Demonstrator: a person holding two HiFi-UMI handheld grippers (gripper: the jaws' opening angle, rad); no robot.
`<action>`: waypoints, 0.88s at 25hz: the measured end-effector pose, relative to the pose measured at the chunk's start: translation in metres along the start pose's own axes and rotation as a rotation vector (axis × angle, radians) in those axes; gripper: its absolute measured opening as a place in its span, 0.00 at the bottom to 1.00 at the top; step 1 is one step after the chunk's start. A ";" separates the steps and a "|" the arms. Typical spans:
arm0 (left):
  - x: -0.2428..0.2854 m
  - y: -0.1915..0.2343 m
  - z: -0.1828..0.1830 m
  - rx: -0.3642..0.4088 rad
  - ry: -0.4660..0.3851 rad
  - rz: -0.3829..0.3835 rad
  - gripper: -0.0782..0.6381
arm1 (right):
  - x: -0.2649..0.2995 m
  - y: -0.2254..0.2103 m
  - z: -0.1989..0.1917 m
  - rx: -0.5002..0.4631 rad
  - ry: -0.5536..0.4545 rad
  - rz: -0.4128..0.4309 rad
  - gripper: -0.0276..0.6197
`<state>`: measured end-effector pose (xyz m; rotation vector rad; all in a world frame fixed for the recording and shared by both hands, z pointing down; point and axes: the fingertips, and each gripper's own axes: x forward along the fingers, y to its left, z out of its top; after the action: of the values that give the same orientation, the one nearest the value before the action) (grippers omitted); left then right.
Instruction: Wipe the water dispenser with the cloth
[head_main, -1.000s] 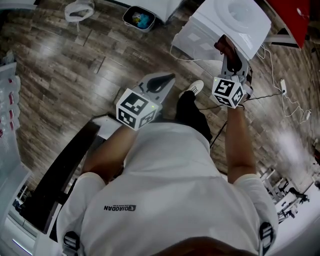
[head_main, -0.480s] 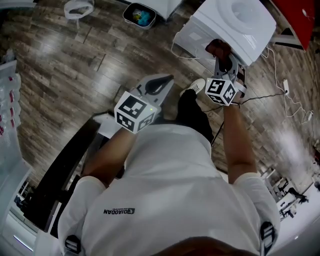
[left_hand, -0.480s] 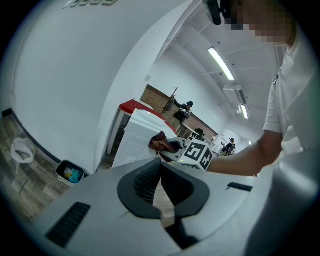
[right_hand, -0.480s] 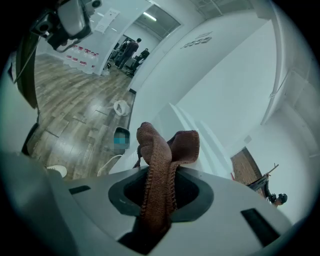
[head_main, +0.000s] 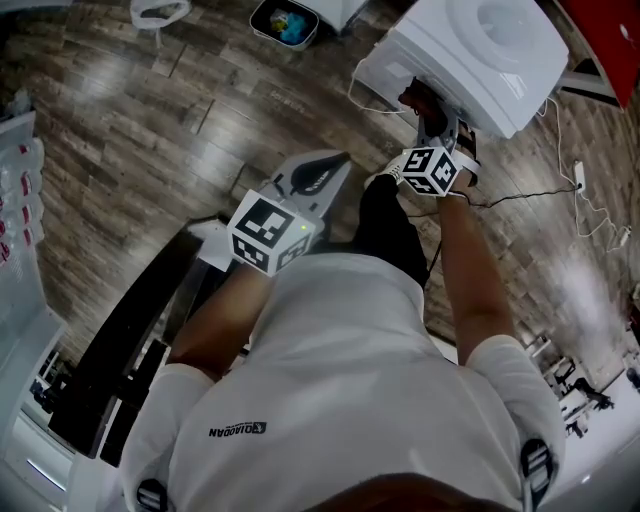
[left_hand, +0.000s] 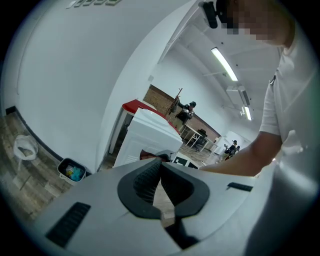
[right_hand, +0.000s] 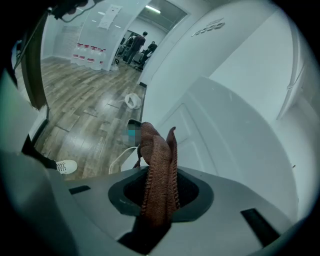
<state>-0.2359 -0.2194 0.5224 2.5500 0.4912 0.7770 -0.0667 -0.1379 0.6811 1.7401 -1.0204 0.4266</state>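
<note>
The white water dispenser (head_main: 470, 50) stands at the top right of the head view. My right gripper (head_main: 432, 122) is shut on a dark red cloth (head_main: 413, 98), and the cloth rests against the dispenser's near side. In the right gripper view the cloth (right_hand: 159, 160) sticks up between the jaws of the right gripper (right_hand: 159, 176), with the dispenser's white panel (right_hand: 225, 130) close behind. My left gripper (head_main: 315, 175) hangs over the floor, left of the dispenser, shut and holding nothing. In the left gripper view the left gripper (left_hand: 161, 165) points toward the dispenser (left_hand: 150, 132).
A small bin (head_main: 285, 22) with blue contents and a white bag (head_main: 160, 12) lie on the wooden floor at the top. Cables (head_main: 560, 190) trail right of the dispenser. A dark bench (head_main: 130, 340) runs at the lower left. A white shoe (head_main: 385, 175) is below the dispenser.
My right gripper has slid the cloth leftward along the dispenser's near side. The left gripper has stayed about where it was.
</note>
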 end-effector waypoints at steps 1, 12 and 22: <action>-0.001 -0.001 -0.001 0.000 0.001 0.002 0.10 | 0.006 0.005 -0.003 -0.003 0.010 0.012 0.18; -0.009 -0.003 -0.017 -0.018 0.036 0.036 0.10 | 0.064 0.052 -0.049 0.003 0.156 0.121 0.18; -0.026 0.000 -0.029 -0.023 0.067 0.099 0.10 | 0.107 0.097 -0.082 0.001 0.260 0.223 0.18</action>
<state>-0.2733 -0.2229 0.5324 2.5495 0.3765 0.9005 -0.0674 -0.1216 0.8463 1.5290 -1.0262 0.7745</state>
